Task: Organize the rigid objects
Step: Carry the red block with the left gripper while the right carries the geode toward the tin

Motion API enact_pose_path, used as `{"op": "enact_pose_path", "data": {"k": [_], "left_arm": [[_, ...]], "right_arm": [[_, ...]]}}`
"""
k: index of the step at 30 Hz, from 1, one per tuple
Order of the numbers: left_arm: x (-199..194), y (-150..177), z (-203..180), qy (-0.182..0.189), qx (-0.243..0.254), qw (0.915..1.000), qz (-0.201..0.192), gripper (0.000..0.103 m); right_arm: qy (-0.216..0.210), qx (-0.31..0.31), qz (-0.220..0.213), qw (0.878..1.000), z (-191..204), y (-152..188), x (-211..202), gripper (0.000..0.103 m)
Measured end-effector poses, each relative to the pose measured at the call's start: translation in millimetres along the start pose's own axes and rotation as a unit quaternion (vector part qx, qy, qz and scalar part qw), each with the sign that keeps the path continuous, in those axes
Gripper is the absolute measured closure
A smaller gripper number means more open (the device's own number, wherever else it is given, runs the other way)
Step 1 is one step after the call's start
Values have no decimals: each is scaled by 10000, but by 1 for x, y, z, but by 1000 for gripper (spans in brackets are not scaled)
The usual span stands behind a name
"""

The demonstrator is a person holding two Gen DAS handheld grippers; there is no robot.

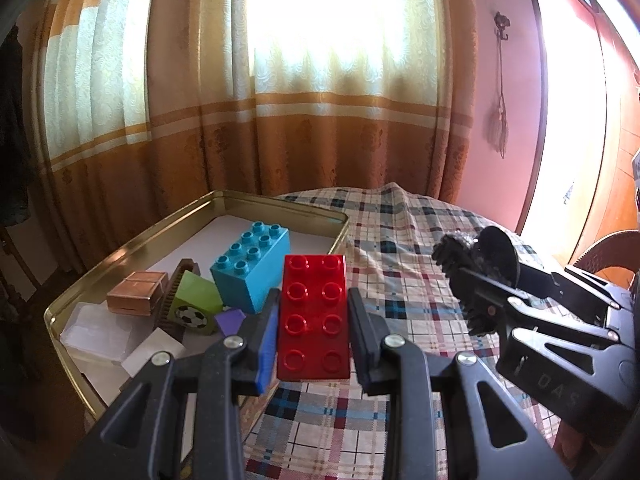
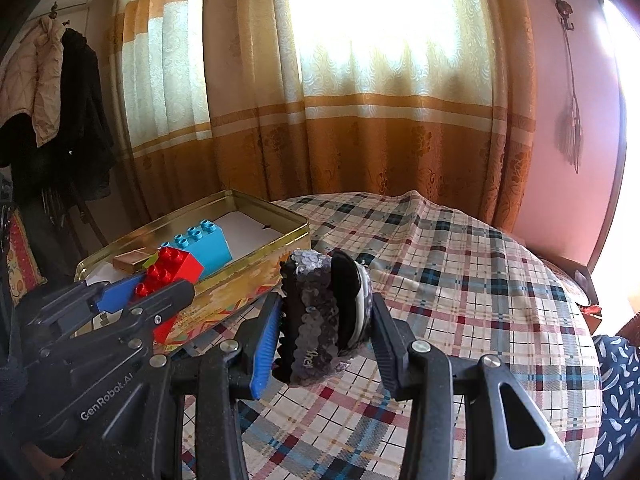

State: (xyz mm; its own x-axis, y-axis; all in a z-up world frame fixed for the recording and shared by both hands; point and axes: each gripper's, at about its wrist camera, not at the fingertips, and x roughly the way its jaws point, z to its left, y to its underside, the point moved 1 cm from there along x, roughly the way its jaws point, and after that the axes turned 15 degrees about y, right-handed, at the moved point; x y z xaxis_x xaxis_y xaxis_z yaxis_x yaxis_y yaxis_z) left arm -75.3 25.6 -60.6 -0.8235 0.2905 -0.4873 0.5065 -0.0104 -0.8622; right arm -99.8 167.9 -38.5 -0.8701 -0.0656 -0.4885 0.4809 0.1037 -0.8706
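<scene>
In the left wrist view, the left gripper (image 1: pixel 313 320) filled the lower centre of the frame, its two fingers pinching a red building brick (image 1: pixel 314 318) by its long sides, studs facing up. That side grip probably kept the brick level for setting down. To the left of it sat an open gold tin (image 1: pixel 132 246) on a checked tablecloth (image 1: pixel 404 240). Inside the tin lay a blue brick (image 1: pixel 252 266), a small brown box (image 1: pixel 136 298), a green block with a football picture (image 1: pixel 196 310) and a clear plastic case (image 1: pixel 96 336), so the tin looked like the collecting place.

In the right wrist view, the right gripper (image 2: pixel 326 328) sat at lower centre, its fingers pressed against a black sequinned hair accessory (image 2: pixel 320 312) and holding it above the cloth. The tin appeared at middle left of that frame, with the red brick just in front of its near wall, not yet inside. Both items seemed to be waiting their turn to go in.
</scene>
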Motion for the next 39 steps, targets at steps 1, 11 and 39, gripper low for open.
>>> {"op": "enact_pose_path", "data": {"k": [1,11,39], "left_arm": [[-1,0,0,-8,-3,10000,-7,72],[-3,1,3,-36,-19,10000,-40,72],[-15,3,21,-130,-209,9995,-198,72]], "right_arm": [[-5,-2,-9,10000,0,0,0,57],[-45,-13,-22,10000,3,1,-2,57],[-205,-199,-107,9995,21,5,-12,57]]}}
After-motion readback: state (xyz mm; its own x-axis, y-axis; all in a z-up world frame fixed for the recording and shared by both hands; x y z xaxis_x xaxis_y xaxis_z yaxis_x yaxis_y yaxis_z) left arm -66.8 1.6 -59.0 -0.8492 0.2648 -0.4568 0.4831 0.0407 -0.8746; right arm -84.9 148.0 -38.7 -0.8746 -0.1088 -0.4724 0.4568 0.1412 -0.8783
